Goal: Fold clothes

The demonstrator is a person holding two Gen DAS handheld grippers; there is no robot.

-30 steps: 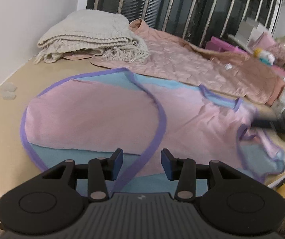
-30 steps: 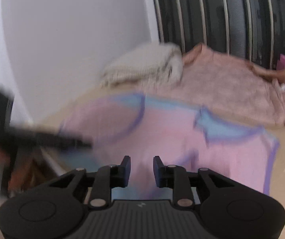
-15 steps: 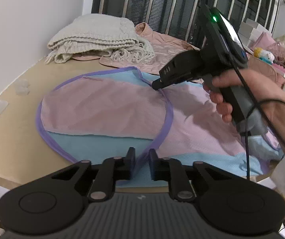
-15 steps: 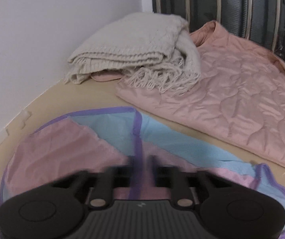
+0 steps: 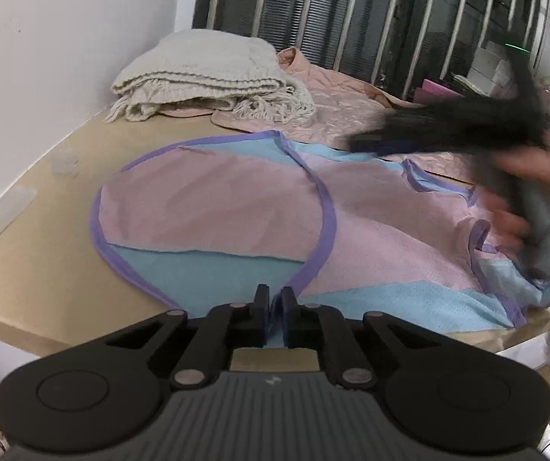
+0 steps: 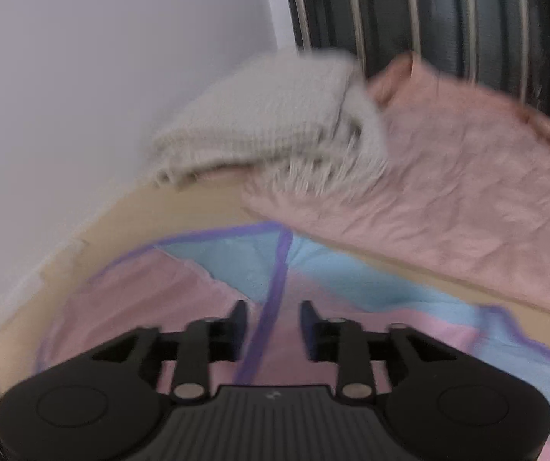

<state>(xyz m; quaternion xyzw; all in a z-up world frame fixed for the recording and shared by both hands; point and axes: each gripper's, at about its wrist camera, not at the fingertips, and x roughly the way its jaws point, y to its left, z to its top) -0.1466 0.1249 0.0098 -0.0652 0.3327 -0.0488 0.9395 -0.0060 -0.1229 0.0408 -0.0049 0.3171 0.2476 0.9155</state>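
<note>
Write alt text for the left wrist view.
The left gripper is shut on the near blue edge of a pink and blue garment spread on a tan table. The right gripper blurs above it; a folded cream blanket lies behind.

Left wrist: low at the surface's (image 5: 37, 269) near edge, facing the barred window (image 5: 352, 11).
Right wrist: close above, facing the same way.
Shared: cream blanket (image 5: 206, 73) (image 6: 259, 115), garment (image 5: 236, 207) (image 6: 183, 292).

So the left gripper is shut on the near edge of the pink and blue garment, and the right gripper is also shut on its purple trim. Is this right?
Not fully. The left gripper is indeed shut on the near edge of the pink and blue garment. But the right gripper is open: in the right wrist view its fingers stand apart on either side of the purple trim, not closed on it.
</note>
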